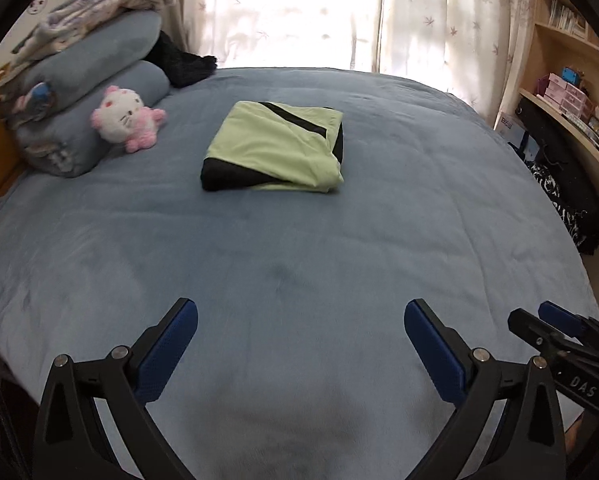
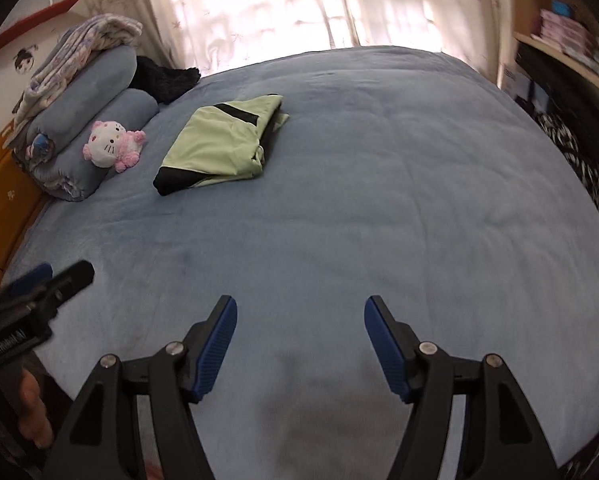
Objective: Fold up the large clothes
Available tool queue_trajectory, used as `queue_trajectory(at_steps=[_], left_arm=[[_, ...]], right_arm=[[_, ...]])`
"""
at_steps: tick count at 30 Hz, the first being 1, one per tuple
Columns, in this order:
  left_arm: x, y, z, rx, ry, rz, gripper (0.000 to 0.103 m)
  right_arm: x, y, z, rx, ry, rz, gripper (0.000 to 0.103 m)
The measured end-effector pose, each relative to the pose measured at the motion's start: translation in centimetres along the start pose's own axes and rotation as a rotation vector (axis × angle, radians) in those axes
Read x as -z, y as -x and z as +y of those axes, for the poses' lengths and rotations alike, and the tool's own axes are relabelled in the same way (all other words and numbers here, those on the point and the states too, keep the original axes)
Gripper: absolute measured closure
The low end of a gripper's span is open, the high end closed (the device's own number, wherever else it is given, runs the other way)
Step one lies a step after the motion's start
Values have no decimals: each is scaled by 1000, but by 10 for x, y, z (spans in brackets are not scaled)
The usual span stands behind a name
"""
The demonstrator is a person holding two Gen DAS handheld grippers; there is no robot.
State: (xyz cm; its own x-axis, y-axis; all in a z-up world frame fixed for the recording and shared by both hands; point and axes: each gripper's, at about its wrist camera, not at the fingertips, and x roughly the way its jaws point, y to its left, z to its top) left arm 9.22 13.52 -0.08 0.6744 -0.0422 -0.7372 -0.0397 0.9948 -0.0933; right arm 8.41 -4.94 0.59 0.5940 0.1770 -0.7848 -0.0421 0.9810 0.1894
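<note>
The folded garment, light green with black panels, is seen lying flat on the blue bed, well ahead of both sets of jaws and touched by neither. The jaws of the left gripper are spread wide with only bedcover between them. The jaws of the right gripper are parted less widely, and nothing is held in them either. Ahead and to the left of the jaws, a pink and white plush toy is propped against rolled blue bedding, on which a patterned blanket is piled. Shelves stacked with boxes are shown sharply only in the left view; in the right view they are blurred. A hand gripping the left gripper is shown only in the right view.
</note>
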Motion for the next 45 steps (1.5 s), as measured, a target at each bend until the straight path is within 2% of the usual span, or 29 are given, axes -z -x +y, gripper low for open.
queue_trajectory(at_steps=[3, 7, 15, 19, 45], left_arm=[[23, 15, -10, 37, 32, 14, 1], [40, 29, -27, 33, 11, 22, 1], [49, 57, -55, 21, -72, -33, 1], [55, 66, -61, 21, -69, -39, 1], [54, 54, -51, 0, -60, -2, 1]], right_arm=[[17, 17, -9, -12, -36, -13, 36], [33, 38, -11, -21, -52, -38, 32], [43, 64, -15, 6, -35, -92, 31], [46, 69, -16, 21, -25, -108, 31], [52, 62, -19, 31, -15, -93, 31]])
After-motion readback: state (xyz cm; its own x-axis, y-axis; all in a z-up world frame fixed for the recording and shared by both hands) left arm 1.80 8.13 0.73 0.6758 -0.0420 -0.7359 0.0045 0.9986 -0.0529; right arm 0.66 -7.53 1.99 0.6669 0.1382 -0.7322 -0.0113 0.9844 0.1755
